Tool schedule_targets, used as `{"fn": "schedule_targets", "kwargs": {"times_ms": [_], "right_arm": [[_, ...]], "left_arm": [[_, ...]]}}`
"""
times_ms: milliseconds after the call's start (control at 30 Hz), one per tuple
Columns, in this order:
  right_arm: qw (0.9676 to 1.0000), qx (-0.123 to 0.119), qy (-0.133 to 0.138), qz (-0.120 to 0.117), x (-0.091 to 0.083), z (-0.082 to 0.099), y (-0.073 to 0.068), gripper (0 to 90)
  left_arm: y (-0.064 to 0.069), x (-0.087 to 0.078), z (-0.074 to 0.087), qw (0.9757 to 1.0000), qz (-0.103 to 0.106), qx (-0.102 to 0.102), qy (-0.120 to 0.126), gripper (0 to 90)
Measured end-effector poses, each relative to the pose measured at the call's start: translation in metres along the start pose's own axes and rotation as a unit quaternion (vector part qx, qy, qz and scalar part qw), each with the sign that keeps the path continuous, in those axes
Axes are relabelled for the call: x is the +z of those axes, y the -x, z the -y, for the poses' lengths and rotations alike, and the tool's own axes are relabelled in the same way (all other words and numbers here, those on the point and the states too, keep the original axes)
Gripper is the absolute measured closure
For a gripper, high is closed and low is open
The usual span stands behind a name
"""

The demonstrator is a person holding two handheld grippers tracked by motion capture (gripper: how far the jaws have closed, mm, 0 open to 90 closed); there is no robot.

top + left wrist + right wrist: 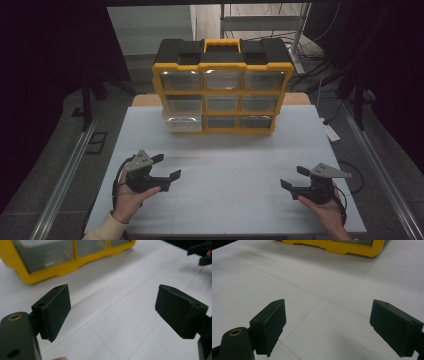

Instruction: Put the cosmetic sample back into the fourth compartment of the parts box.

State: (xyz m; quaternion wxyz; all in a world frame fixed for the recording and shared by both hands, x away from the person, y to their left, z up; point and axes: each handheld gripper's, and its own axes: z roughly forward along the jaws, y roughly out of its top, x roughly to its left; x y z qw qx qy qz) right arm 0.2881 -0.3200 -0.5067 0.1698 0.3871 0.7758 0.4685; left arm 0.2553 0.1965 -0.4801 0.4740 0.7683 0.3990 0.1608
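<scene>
- Left tongs (pixel 166 167) and right tongs (pixel 292 177) hover low over the white desk (pixel 225 165), jaws apart, nothing between them.
- Far end: yellow organizer (pixel 223 92); the high view shows 9 drawers, the bottom-left one (pixel 183 123) sticking out.

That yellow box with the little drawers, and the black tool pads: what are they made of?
The yellow box looks like moulded plastic: glossy yellow frame, black top, smooth rounded edges. Its drawers seem clear plastic, since light glints off them and you see inside. The pads of the left tool look like matte black rubber or foam, with a dull, finely grained face; which one is hard to say.
</scene>
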Motion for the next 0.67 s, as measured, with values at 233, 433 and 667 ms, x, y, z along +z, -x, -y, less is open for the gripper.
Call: {"fn": "schedule_targets", "kwargs": {"times_ms": [233,433,667], "right_arm": [[1.0000,-0.005,0.000,-0.002,0.000,0.000,0.000,14.0],[1.0000,-0.007,0.001,-0.003,0.000,0.000,-0.001,14.0],[1.0000,-0.005,0.001,-0.006,0.001,0.001,0.000,14.0]], "left_arm": [[-0.008,0.000,0.024,0.9997,-0.010,-0.012,-0.016,14.3],[-0.012,0.002,0.026,0.9995,-0.027,-0.005,-0.015,14.2],[-0.014,0.004,0.028,0.9993,-0.032,0.003,-0.019,14.2]]}}
